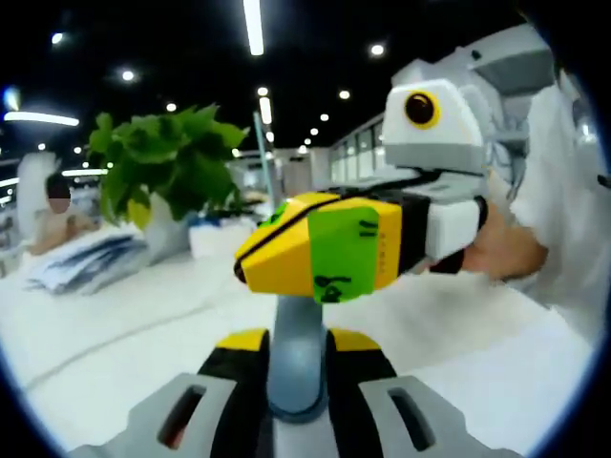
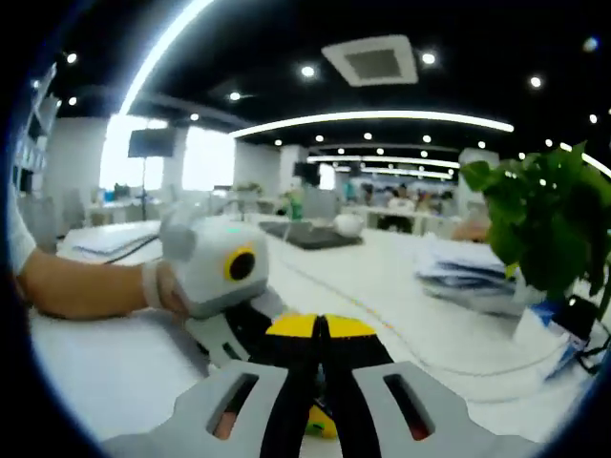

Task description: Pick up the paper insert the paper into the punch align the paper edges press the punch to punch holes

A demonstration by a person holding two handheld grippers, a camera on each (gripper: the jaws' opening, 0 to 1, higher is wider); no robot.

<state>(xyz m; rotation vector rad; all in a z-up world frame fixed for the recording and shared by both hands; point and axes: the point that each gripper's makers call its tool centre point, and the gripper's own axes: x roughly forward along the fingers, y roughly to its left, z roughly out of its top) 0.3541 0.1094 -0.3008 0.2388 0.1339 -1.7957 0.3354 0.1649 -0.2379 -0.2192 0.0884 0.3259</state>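
Both grippers hover over the white tabletop [image 1: 115, 324]: the left gripper [image 1: 298, 382] clamps a grey post, the right gripper [image 2: 320, 343] sits closed.

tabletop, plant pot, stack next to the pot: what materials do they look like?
Table: white laminate or painted board, probably; smooth, satin, only soft glare from the ceiling lights.
Pot: white ceramic or plastic, cannot tell which; smooth, light sheen.
Stack: paper, likely printed sheets; thin fanned white layers with blue-grey edges.
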